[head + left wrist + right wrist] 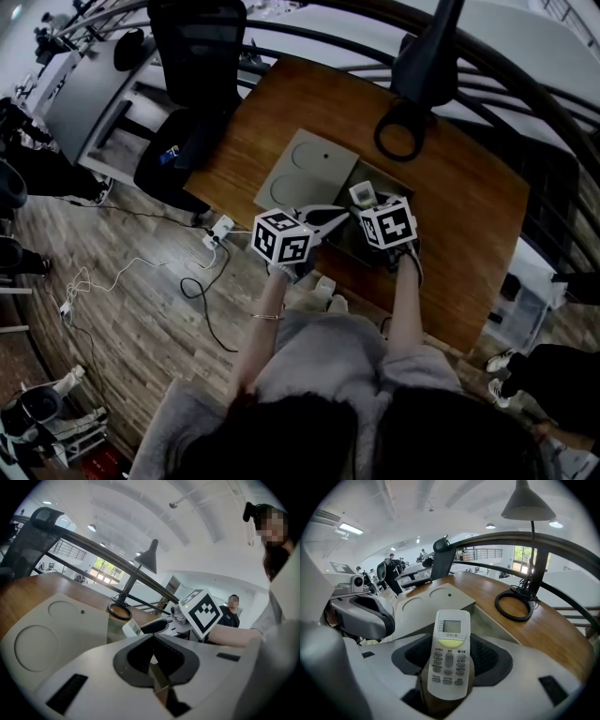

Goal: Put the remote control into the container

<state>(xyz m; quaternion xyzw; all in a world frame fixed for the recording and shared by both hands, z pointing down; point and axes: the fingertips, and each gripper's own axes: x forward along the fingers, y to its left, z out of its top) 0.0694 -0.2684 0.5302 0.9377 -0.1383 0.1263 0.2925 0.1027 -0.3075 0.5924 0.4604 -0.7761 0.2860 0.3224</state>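
Observation:
A white air-conditioner remote [449, 653] with a small screen stands lengthwise between the jaws of my right gripper [449, 667], which is shut on it. In the head view the remote [362, 194] hangs over the open grey container [349, 236] on the wooden table. My left gripper [336, 214] is just left of it, jaws shut with nothing held. From the left gripper view [152, 639] the remote [132, 628] shows beyond the jaw tips, above the container wall [115, 631].
The grey lid [307, 169] with two round recesses lies beside the container on its far-left side. A black lamp base ring [399, 131] sits farther back on the table [459, 187]. A black office chair [192, 56] stands at the table's far-left corner. Cables lie on the floor.

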